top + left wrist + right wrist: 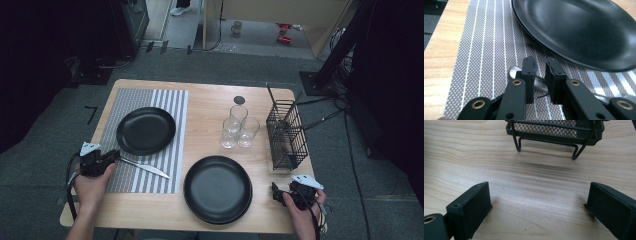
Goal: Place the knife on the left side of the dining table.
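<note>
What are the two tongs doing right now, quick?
Left tongs: closed on the knife handle, over the striped mat.
Right tongs: open, holding nothing, above the bare table.

no readable text, labels, numbers

Probably lab: tripod legs (pixel 334 50), cables (pixel 350 145)

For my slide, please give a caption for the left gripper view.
Left gripper fingers closed on a table knife's handle, on a striped placemat beside a black plate.
</note>
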A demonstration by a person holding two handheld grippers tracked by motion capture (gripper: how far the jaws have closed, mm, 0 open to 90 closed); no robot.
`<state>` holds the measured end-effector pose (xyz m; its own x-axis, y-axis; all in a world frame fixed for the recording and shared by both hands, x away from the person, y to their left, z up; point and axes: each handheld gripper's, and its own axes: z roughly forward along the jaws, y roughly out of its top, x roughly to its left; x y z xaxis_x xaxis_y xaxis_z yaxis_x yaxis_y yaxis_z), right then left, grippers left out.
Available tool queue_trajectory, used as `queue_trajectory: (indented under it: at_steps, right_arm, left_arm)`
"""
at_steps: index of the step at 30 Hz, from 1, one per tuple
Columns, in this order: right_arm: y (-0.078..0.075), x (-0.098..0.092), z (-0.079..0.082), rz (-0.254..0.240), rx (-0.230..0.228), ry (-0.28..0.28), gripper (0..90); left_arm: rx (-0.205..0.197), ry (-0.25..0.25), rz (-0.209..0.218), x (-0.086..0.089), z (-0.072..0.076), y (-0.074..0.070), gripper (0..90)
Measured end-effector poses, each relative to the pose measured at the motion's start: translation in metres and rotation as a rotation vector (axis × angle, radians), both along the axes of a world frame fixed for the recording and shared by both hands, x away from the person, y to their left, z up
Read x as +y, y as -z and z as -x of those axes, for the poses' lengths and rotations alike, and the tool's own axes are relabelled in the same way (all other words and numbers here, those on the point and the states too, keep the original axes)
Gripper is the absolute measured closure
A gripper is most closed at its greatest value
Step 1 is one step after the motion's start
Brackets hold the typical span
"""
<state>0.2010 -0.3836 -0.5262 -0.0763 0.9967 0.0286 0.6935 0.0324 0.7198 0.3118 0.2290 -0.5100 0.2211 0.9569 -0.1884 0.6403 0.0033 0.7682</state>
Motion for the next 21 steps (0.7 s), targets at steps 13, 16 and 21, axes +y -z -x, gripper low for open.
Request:
queue_trajectory:
  at_steps: [13, 16, 21]
  right_arm:
    - [0.0, 0.0, 0.0, -0.001, 0.0, 0.001, 5.2]
    - [0.0, 0.0, 0.0, 0.0, 0.0, 0.0, 5.2]
    - [0.0, 0.0, 0.0, 0.0, 0.0, 0.0, 5.2]
  left_arm:
    - [0.007, 0.011, -0.033, -0.003, -0.014, 0.005, 82.4]
    - [0.021, 0.018, -0.039, 0.0, -0.01, 0.005, 83.5]
    - [0.039, 0.019, -0.034, 0.002, 0.0, 0.004, 84.0]
